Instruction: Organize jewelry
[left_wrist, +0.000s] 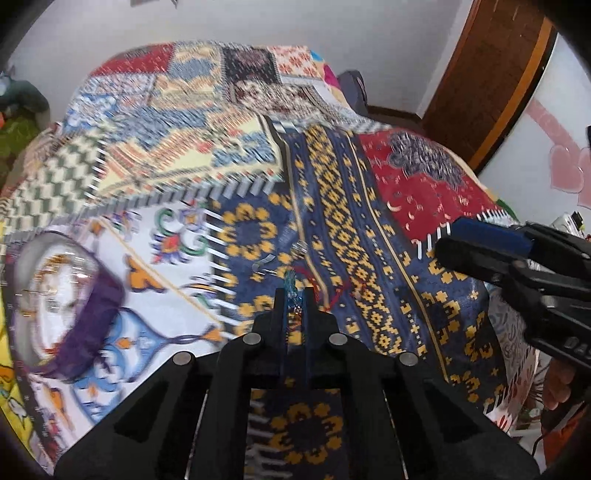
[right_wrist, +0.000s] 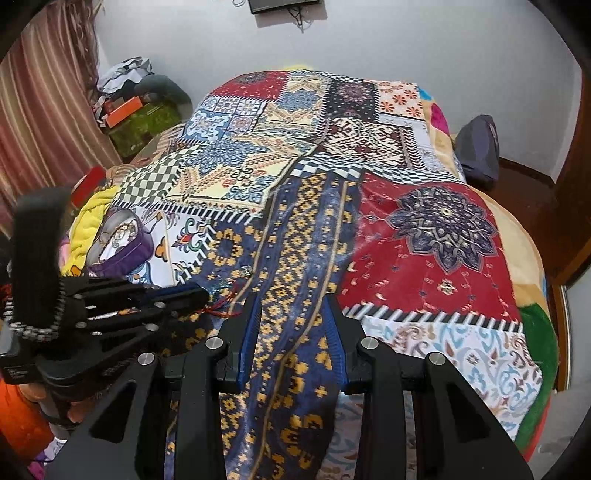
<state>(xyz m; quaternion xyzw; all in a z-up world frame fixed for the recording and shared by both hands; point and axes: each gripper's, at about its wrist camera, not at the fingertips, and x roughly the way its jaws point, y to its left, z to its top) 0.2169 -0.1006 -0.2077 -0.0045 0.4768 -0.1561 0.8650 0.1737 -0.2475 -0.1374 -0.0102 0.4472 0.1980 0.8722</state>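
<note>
A turquoise beaded piece (left_wrist: 290, 282) with red thread (left_wrist: 334, 297) trailing from it lies on the blue-and-yellow band of the patchwork bedspread (left_wrist: 373, 258). My left gripper (left_wrist: 295, 295) is shut on the beaded piece, its fingers nearly touching. In the right wrist view the left gripper (right_wrist: 204, 293) comes in from the left, with the beads (right_wrist: 221, 285) and red thread (right_wrist: 221, 309) at its tip. My right gripper (right_wrist: 293, 314) is open and holds nothing, hovering over the blue band to the right of the jewelry. A clear bowl with a purple lining (left_wrist: 62, 302) sits at the left (right_wrist: 123, 240).
A small silver bead (left_wrist: 301, 248) and a silver bit (left_wrist: 264, 263) lie just beyond the left fingertips. The right gripper (left_wrist: 452, 238) shows at the right edge of the left wrist view. A dark bag (right_wrist: 478, 147) sits past the bed's far right corner, with clutter (right_wrist: 140, 110) at the far left.
</note>
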